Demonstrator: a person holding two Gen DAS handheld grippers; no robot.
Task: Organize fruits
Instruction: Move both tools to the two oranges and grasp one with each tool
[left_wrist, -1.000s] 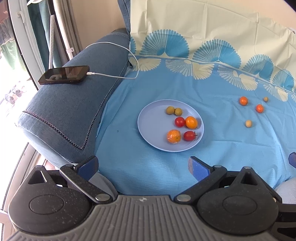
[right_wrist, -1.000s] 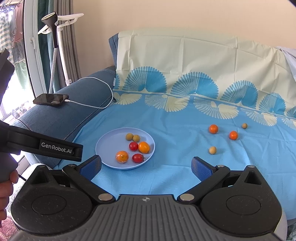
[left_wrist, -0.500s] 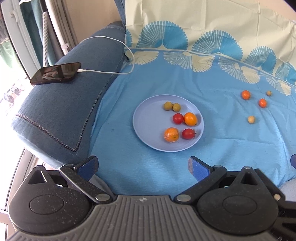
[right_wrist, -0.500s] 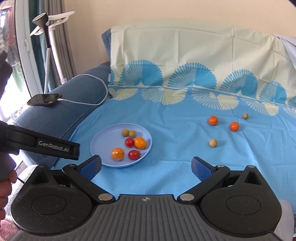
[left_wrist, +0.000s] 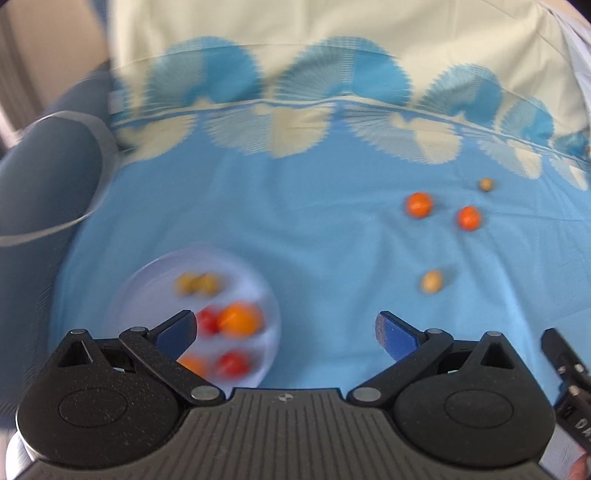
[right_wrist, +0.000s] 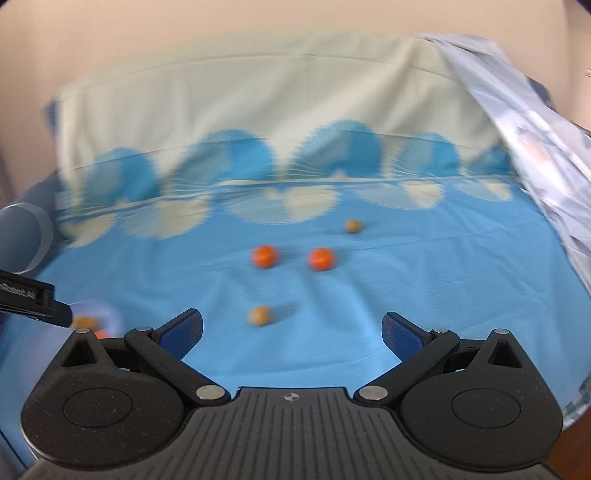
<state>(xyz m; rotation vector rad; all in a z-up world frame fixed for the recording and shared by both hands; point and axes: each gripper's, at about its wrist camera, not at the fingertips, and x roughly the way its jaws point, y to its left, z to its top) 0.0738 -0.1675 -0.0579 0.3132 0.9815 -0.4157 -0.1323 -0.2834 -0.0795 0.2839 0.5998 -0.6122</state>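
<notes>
You've got six fruits on the plate (left_wrist: 266, 354) by your left gripper (left_wrist: 284, 328); four loose fruits (right_wrist: 260, 315) sit ahead of your right gripper (right_wrist: 291, 328). Both gape wide, empty.

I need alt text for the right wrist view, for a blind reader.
The open right tool faces four loose fruits on a blue cloth: two orange fruits and two small tan fruits. The picture is blurred.

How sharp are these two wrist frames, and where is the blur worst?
Left wrist view: gripper body crisp, scene motion-smeared, worst on the plate and its fruit; loose orange fruits fairly readable. Right wrist view: similar smear, fan-print cloth streaked sideways, tan fruit soft. Fisheye bending in both.
</notes>
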